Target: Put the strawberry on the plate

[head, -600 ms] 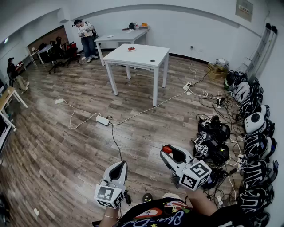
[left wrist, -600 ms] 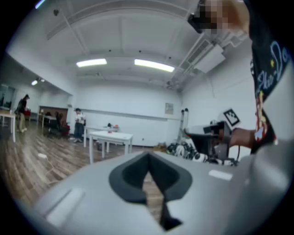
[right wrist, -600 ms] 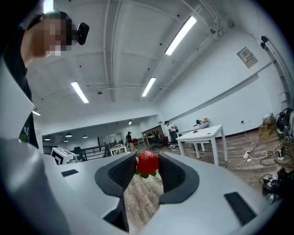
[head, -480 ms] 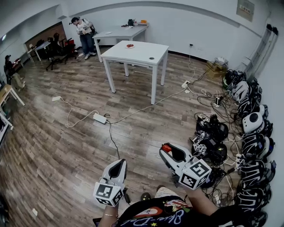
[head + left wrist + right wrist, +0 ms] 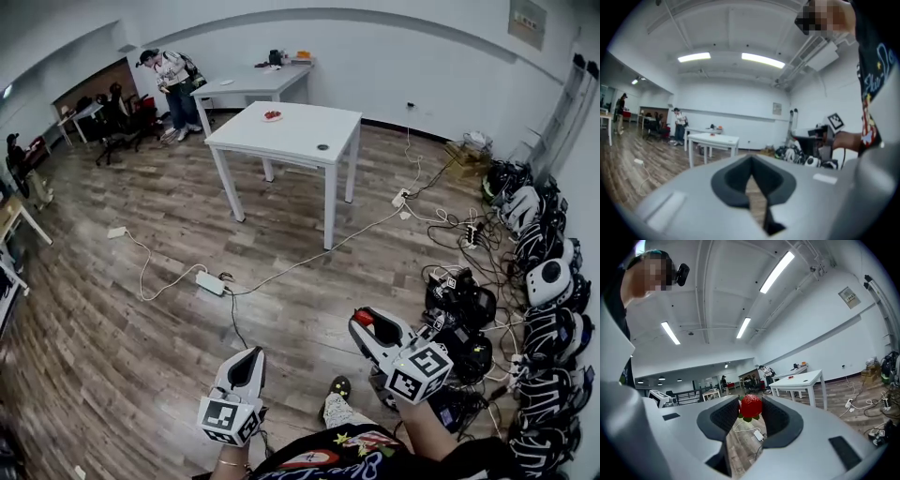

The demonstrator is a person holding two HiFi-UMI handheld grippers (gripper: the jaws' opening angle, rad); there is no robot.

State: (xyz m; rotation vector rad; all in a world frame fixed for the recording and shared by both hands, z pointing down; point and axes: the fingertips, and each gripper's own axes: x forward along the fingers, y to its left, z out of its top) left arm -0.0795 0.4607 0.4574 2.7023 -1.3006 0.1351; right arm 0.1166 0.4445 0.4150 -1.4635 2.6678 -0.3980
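A red strawberry (image 5: 751, 406) with green leaves sits between the dark pads of my right gripper (image 5: 751, 409), which is shut on it. In the head view that gripper (image 5: 362, 320) is low on the right, the strawberry (image 5: 364, 317) showing at its tip. My left gripper (image 5: 249, 357) hangs low on the left, its jaws together with nothing in them; its own view shows the pads (image 5: 740, 180) meeting. Far ahead stands a white table (image 5: 305, 131) with a small plate (image 5: 273, 115) holding something red. The table (image 5: 801, 379) also shows in the right gripper view.
Cables and a power strip (image 5: 210, 282) lie across the wooden floor between me and the table. Helmets and gear (image 5: 548, 281) line the right wall. A person (image 5: 173, 80) stands by a second table (image 5: 253, 80) at the back. A small dark thing (image 5: 322, 146) sits on the near table.
The whole view has shifted: the table and floor cables sit slightly nearer and to the right. Both grippers keep the same pose, the strawberry still in the right one.
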